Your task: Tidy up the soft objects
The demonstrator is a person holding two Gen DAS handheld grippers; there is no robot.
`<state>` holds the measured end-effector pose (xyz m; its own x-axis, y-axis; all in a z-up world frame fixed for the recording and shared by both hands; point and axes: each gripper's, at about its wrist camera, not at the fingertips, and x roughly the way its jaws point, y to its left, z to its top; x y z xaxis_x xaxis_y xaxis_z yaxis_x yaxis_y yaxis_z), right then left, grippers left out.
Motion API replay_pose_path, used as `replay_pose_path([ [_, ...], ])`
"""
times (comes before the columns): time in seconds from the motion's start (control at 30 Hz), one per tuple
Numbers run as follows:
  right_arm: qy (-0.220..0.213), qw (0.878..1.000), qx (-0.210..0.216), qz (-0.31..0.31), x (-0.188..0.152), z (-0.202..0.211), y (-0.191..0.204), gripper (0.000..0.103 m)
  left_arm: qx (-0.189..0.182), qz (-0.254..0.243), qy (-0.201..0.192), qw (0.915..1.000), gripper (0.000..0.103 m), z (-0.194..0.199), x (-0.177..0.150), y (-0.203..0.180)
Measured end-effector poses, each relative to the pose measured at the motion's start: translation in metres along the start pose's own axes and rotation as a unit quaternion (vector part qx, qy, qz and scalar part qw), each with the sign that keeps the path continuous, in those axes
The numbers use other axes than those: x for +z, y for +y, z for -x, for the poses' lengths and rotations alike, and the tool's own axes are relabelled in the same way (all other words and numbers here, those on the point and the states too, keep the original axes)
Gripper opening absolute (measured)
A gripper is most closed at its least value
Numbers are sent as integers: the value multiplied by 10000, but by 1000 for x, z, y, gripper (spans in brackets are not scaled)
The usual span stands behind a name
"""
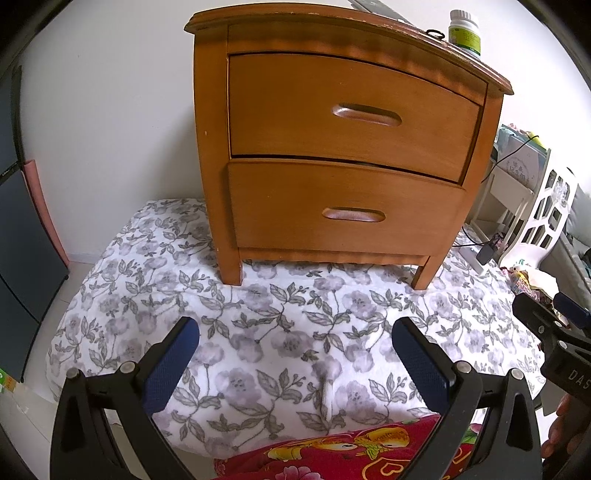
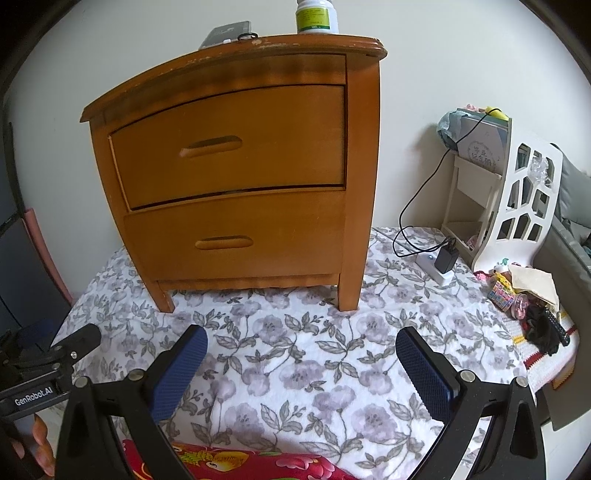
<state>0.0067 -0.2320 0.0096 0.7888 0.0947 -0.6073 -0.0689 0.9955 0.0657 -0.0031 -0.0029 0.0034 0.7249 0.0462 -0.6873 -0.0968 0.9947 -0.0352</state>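
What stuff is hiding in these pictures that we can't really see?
- Inside the nightstand: both drawers sit almost closed in both views.
- Red patterned fabric: cut off by the bottom edge and partly covered by the left tool.
- White bottle: its top is cut off in the right wrist view.
- Clutter by the white rack: too small and jumbled to name.
- Right tool: open, holding nothing.

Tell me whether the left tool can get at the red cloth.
Probably yes: the left tool is open, the red cloth lies just below it on the flowered quilt, and nothing sits between.
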Motion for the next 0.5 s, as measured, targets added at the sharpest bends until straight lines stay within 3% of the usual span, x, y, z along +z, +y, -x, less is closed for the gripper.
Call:
replay_pose_path([
  [0.33,94,10000,-22,18,-3,-3,1,103,35,-45,79,10000,103,-1,-2,-1],
  [0.5,133,9999,-18,44,-4,-5,2,103,-6,-9,337,9994,103,-8,0,1],
])
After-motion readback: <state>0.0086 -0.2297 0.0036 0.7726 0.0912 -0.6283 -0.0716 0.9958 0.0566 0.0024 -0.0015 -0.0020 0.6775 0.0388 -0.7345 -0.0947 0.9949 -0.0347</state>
